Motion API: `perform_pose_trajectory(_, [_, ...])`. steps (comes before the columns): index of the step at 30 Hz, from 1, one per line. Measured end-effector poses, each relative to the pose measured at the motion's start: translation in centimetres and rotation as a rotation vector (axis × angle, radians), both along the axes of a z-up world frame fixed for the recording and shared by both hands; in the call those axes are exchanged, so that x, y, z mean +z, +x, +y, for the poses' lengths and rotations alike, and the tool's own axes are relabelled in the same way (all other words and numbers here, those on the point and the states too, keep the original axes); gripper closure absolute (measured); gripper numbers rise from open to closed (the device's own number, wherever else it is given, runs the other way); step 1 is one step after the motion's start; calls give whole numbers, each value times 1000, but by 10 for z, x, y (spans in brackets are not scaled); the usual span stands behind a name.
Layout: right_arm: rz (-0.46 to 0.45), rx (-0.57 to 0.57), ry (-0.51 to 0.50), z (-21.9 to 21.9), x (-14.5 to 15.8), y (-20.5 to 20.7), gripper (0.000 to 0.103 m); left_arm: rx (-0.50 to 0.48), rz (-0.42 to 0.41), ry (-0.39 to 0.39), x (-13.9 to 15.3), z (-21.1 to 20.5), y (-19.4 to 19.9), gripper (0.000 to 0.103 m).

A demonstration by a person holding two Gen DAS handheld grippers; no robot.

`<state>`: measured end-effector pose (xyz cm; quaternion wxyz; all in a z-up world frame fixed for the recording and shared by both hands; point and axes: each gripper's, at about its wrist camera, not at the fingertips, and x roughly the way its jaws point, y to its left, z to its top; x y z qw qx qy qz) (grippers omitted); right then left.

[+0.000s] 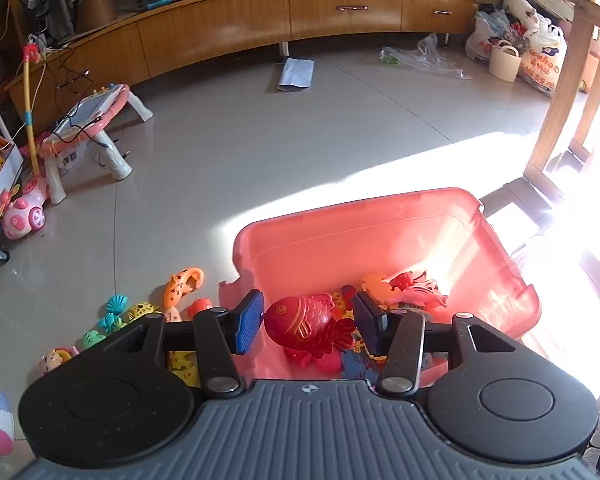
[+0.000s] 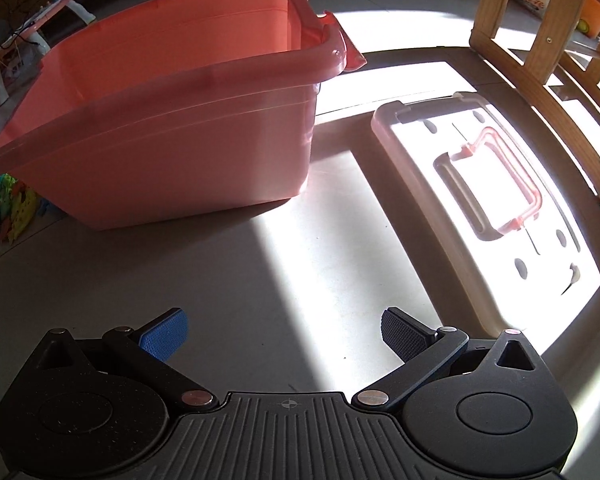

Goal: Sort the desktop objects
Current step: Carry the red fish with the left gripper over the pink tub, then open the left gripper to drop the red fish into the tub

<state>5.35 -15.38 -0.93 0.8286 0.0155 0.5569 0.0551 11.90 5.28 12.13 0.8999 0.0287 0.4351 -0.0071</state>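
Step in hand: looks like a drop-off, the left tool [image 1: 309, 322] hangs over the pink storage bin [image 1: 380, 216] with a red toy fish [image 1: 306, 326] between its pads.

Left tool state: honestly can't tell if it's gripping or has let go. The blue pad [image 1: 249, 322] at lower centre of the left view seems to touch the fish's nose, but the tail side is hard to read.

Where the fish is: lower centre of the left view, inside the bin's outline, above a pile of orange and pink toy sea creatures [image 1: 408, 290] already in the bottom.

Right tool [image 2: 284, 336]: released, pads spread wide with nothing between them, low over the floor [image 2: 228, 280] at the bottom of the right view, pointed at the bin's outer wall [image 2: 172, 152].

Still to sort: a scatter of small toys [image 1: 140, 312] on the floor at lower left of the left view, just beside the bin; an orange spotted one [image 1: 180, 286] sits near the rim.

Lid: the bin's white lid [image 2: 488, 208] with a pink handle lies flat in the sun patch on the right of the right view, apart from the bin.

How to do it well: probably best to open fully while the fish is clear of the near rim, so it lands on the pile and doesn't bounce out.

Watch out: glare on the right half of the bin washes out detail there.
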Motion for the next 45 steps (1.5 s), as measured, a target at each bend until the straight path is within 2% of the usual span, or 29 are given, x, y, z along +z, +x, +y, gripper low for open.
perform_pose_trajectory(5, [26, -33, 16, -5, -7, 5, 0, -25, 52, -2, -18, -20, 29, 52])
perform_pose_trajectory(11, [42, -29, 24, -5, -17, 11, 0, -93, 111, 69, -52, -45, 65, 52])
perform_pose_trajectory(18, [70, -64, 27, -10, -25, 17, 0, -94, 216, 28, -93, -55, 100, 52])
perform_pose_trajectory(29, [84, -60, 19, -13, -31, 20, 0, -88, 391, 49, -143, -67, 122, 52])
perform_pose_trajectory(37, [91, -67, 29, -14, -32, 22, 0, -109, 455, 82, -146, -70, 127, 51])
perform_pose_trajectory(41, [87, -64, 29, -15, -30, 22, 0, -92, 447, 96, -140, -66, 125, 40])
perform_pose_trajectory(45, [86, -69, 19, -18, -28, 22, 0, -78, 435, 109, -135, -62, 123, 35])
